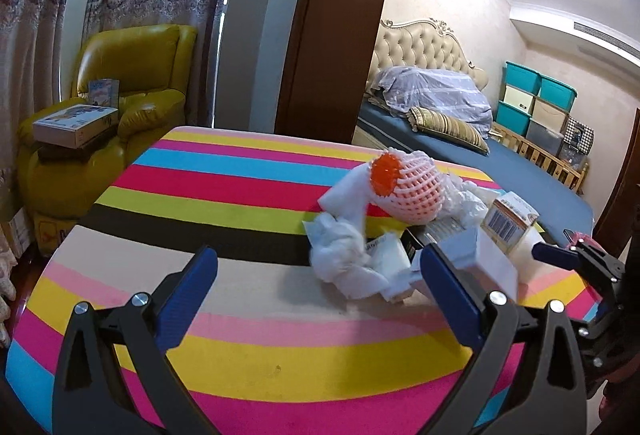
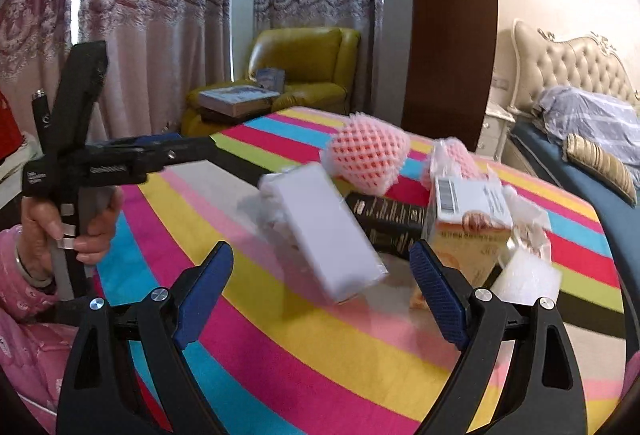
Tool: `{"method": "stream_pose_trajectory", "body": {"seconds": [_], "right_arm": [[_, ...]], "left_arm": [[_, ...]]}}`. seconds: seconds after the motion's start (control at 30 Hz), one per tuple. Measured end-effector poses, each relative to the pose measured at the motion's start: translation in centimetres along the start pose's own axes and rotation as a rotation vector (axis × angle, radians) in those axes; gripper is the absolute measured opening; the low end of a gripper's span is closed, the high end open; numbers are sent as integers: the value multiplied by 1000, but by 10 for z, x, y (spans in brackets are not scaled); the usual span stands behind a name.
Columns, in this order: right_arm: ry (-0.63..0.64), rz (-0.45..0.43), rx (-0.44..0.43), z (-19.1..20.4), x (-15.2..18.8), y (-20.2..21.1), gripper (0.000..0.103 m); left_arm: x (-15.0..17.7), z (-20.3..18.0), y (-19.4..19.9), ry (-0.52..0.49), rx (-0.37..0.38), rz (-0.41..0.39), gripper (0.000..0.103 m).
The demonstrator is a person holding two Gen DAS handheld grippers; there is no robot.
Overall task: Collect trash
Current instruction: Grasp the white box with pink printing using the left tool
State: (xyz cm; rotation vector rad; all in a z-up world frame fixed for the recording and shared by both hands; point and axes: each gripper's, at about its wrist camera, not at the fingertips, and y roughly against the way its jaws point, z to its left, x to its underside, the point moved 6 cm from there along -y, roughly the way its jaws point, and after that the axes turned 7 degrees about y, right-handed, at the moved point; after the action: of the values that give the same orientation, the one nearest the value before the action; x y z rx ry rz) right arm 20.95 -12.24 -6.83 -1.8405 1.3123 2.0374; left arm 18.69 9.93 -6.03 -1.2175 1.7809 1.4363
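Both sets of jaws stand wide apart with nothing between them. Striped cloth covers the counter (image 1: 224, 195), and the trash sits heaped at its far right. The left gripper (image 1: 318, 277) points at the heap's near edge; the right gripper (image 2: 322, 277) faces a white box (image 2: 332, 231), blurred and tilted, just ahead. Behind it lie a pink foam net (image 2: 366, 159), a black box (image 2: 390, 223), a barcoded carton (image 2: 466, 227) and, in the left view, crumpled white wrap (image 1: 344, 255). Nothing is gripped, so collecting looks barely begun; the next move calls for closing on one piece. A yellow armchair (image 1: 132, 83), curtains and a bed (image 1: 500, 163) surround the counter.
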Motion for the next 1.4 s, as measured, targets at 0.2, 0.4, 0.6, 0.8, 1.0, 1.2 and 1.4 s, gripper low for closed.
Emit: {"method": "stream_pose_trajectory", "body": {"seconds": [0.2,0.4,0.6,0.8,1.0,1.2,1.4], "right_arm": [[6,60,12,9,5,-22,85],[28,109,-20,19,11,-39,85],[3,122,-78,33,19,-33,85],[-3,154,-94,51,36,-20,85],[-9,180,-66,64,48,-15,85],[-30,210,39,40,54,-10,85],[-68,164,133,7,55,18,85]], "left_arm": [[11,2,-8,-27,-12,29,98],[18,21,-15,19,-35,61,98],[14,34,-10,30,-61,42,98],[15,30,-1,15,-55,26,98],[25,19,9,-36,-44,31,98],[43,3,24,-75,55,89,98],[71,-38,27,-217,184,165,98]]}}
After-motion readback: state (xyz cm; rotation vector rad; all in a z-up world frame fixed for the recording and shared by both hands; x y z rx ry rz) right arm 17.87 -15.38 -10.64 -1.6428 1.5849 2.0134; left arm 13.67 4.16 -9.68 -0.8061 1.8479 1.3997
